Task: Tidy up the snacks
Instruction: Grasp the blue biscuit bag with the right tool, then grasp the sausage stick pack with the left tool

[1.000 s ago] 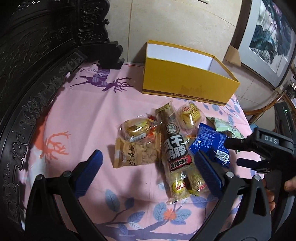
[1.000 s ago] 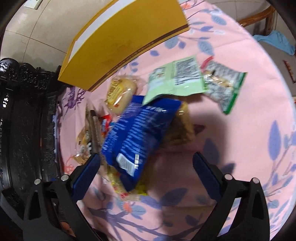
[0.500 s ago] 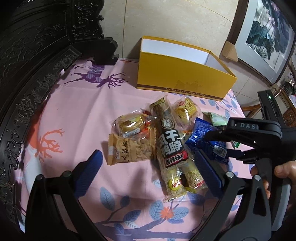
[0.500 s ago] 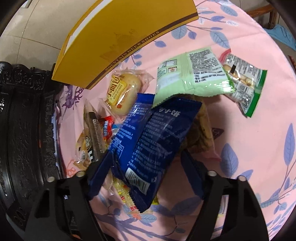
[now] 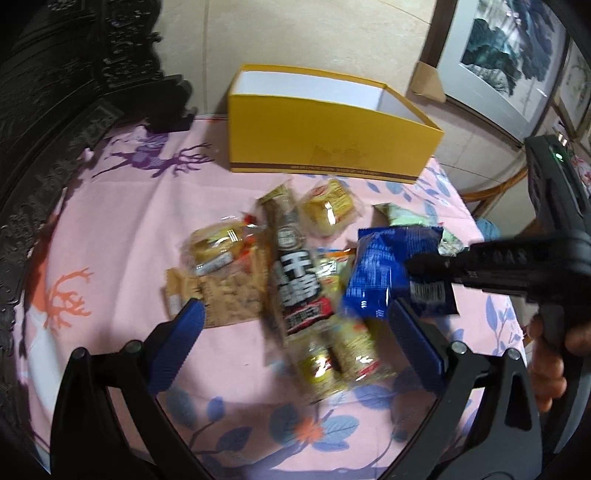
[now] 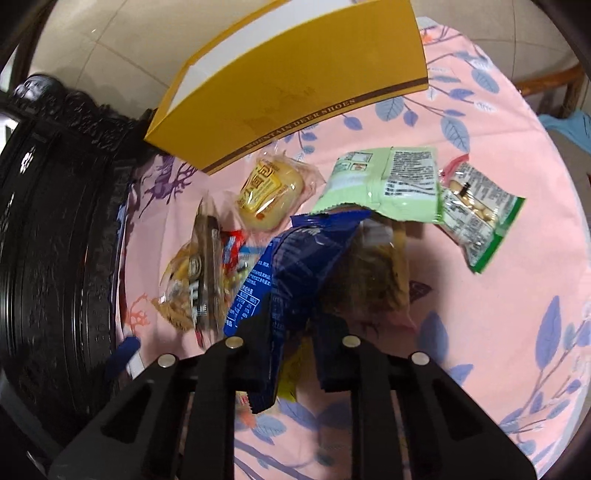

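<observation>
A home: carved dark wooden furniture (image 5: 55, 92), framed ink painting (image 5: 506, 51), tiled floor (image 5: 295, 33).

The left tool (image 5: 291, 332) hangs over the counter (image 5: 122, 236) with its blue-padded jaws spread wide, nothing between them. Beyond its tips lies a cluster of snacks: a long brown packet (image 5: 295, 273) with white characters, a tan packet (image 5: 221, 299), and two clear-wrapped yellow cakes (image 5: 216, 247) (image 5: 328, 212). To the right, the right tool (image 5: 421, 263) is clamped on a blue packet (image 5: 384, 269), held by a hand (image 5: 550, 354) at the frame edge. A pale green packet (image 5: 402, 218) lies just behind the blue one. An open yellow box (image 5: 325, 147) stands at the far edge of the pink printed cloth.
</observation>
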A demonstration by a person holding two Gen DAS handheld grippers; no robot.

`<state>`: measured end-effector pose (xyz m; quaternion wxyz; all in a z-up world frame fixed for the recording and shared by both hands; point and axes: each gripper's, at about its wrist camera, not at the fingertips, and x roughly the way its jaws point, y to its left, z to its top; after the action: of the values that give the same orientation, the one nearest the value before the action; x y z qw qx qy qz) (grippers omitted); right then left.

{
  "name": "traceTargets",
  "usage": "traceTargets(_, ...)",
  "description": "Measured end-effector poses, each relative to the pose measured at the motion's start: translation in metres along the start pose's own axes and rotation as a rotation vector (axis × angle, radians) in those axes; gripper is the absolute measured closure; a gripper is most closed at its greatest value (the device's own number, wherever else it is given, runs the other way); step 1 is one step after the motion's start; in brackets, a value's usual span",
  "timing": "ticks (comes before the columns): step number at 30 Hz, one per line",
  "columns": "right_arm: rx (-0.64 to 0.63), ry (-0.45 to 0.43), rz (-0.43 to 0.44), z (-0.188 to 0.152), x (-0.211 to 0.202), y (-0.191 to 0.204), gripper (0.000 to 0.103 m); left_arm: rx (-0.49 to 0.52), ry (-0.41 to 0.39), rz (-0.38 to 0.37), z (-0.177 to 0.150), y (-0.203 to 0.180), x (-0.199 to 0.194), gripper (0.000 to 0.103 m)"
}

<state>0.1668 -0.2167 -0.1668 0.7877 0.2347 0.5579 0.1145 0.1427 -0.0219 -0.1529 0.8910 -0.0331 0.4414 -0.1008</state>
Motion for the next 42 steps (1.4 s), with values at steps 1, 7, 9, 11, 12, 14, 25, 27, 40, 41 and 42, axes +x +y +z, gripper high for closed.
traceTargets(1,-0.029,-0.006,-0.006,-0.005,-0.006,-0.001,0.084,0.003,-0.001,-0.02,0.001,-0.003,0.004,0.002)
traceTargets(7,-0.07,-0.009,-0.026,-0.023,-0.029,-0.025,0.084,-0.036,0.02,-0.087,0.008,-0.009,0.03,0.002)
traceTargets(9,-0.068,-0.003,-0.046,-0.026,-0.031,-0.034,0.084,-0.049,0.031,-0.082,0.01,-0.01,0.04,0.003)
traceTargets(11,-0.052,0.005,-0.044,-0.029,-0.032,-0.044,0.084,-0.074,0.046,-0.09,0.012,-0.008,0.05,0.003)
traceTargets(12,-0.047,0.008,-0.034,-0.03,-0.032,-0.046,0.084,-0.087,0.055,-0.091,0.012,-0.006,0.054,0.004)
traceTargets(14,-0.025,0.016,-0.011,-0.032,-0.03,-0.053,0.084,-0.126,0.075,-0.104,0.013,-0.001,0.064,0.008)
traceTargets(25,0.242,0.084,0.134,-0.032,0.002,-0.089,0.055,-0.135,0.086,-0.092,0.015,0.015,0.072,0.053)
traceTargets(27,0.261,0.084,0.146,-0.03,0.009,-0.091,0.049,-0.128,0.091,-0.11,0.015,0.012,0.073,0.053)
traceTargets(40,0.165,0.095,0.091,-0.036,0.0,-0.084,0.076,-0.091,0.128,-0.107,0.021,0.004,0.082,0.051)
traceTargets(41,0.168,0.1,0.096,-0.037,0.001,-0.085,0.076,-0.1,0.133,-0.105,0.022,0.005,0.084,0.047)
traceTargets(42,0.173,0.106,0.098,-0.037,0.003,-0.086,0.076,-0.1,0.146,-0.098,0.022,0.004,0.087,0.043)
